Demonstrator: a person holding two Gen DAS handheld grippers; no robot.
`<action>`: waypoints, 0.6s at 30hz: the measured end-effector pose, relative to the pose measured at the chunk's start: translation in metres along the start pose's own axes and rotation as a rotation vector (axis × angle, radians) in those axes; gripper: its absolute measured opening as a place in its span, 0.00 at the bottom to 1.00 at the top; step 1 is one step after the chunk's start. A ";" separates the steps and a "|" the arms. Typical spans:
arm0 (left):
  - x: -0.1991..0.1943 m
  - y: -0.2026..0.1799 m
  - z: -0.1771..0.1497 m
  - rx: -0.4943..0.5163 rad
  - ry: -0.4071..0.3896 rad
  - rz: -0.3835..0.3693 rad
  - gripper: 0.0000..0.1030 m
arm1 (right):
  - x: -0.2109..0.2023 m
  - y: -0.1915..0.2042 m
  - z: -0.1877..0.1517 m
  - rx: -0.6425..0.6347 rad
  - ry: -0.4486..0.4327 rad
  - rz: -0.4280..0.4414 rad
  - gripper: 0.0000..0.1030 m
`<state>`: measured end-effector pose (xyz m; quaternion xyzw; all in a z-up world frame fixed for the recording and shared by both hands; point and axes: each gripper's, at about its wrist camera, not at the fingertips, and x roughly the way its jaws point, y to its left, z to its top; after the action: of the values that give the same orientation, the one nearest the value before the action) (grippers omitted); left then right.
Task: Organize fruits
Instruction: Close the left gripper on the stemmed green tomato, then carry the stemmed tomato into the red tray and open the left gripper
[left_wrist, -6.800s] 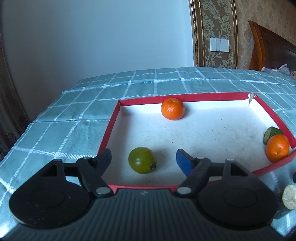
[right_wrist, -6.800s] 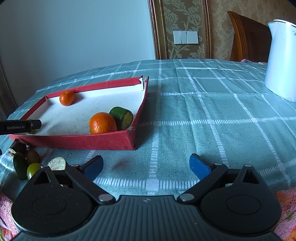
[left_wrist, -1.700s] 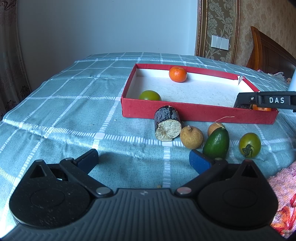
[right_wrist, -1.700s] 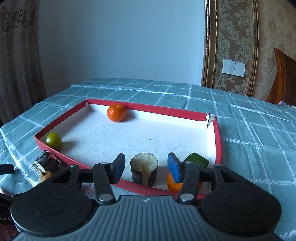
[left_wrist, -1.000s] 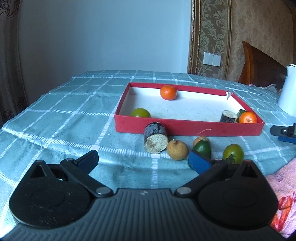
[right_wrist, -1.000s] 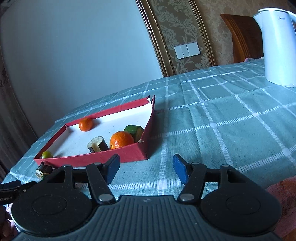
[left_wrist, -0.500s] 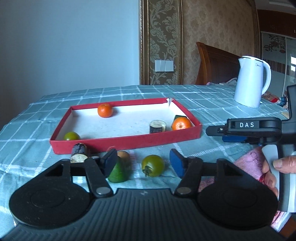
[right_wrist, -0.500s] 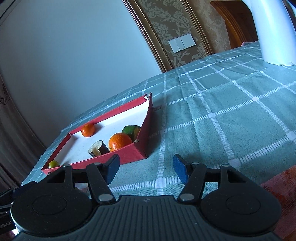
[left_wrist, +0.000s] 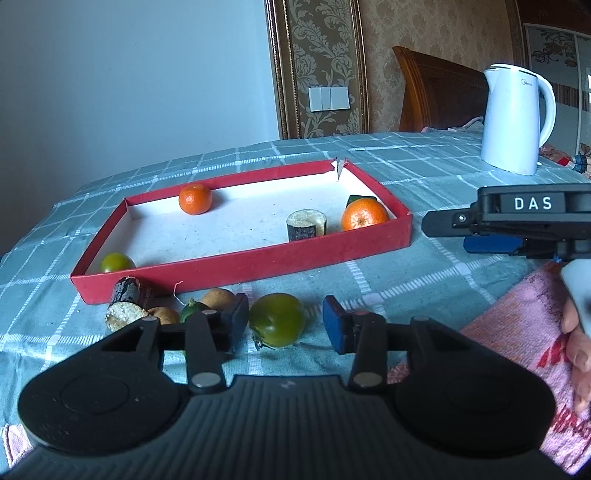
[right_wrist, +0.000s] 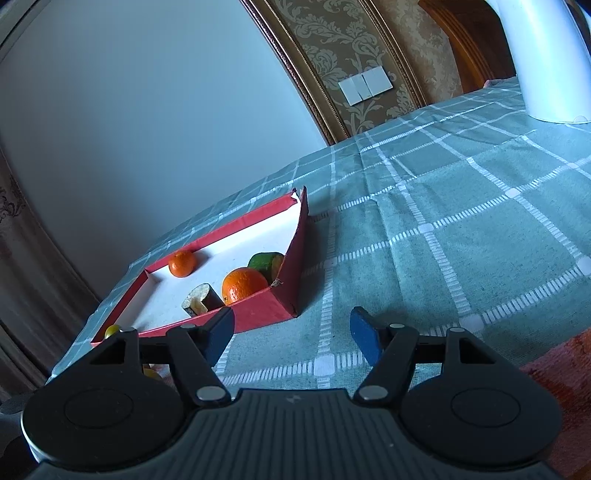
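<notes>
pale wall (left_wrist: 129, 74), wood headboard (left_wrist: 439, 96)

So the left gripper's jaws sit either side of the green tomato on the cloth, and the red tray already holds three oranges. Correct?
Not quite: the red tray holds two oranges, one near the far wall and one by the right end, as the left wrist view shows. The rest stands: the left gripper has just been closing, with the green tomato between its jaws on the cloth.

My left gripper (left_wrist: 284, 325) tilts downward, its fingers (left_wrist: 236, 319) just closing in, with a gap on each side. My right gripper (right_wrist: 291, 330) also tilts down, its fingers parted and just widening around nothing. My right hand (left_wrist: 576, 354) grips its handle.
</notes>
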<state>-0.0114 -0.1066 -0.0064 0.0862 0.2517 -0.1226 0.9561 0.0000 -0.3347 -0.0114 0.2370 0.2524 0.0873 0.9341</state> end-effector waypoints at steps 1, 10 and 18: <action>0.001 0.001 0.000 -0.006 0.006 0.004 0.39 | 0.000 0.000 0.000 0.000 0.000 0.001 0.67; 0.002 0.006 0.000 -0.024 0.012 -0.002 0.38 | 0.001 0.000 0.000 0.001 0.002 0.002 0.67; -0.003 0.009 -0.001 -0.027 -0.003 -0.001 0.29 | 0.001 -0.001 0.000 0.004 0.002 -0.005 0.67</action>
<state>-0.0118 -0.0974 -0.0051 0.0730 0.2521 -0.1198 0.9575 0.0010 -0.3350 -0.0126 0.2383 0.2539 0.0847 0.9336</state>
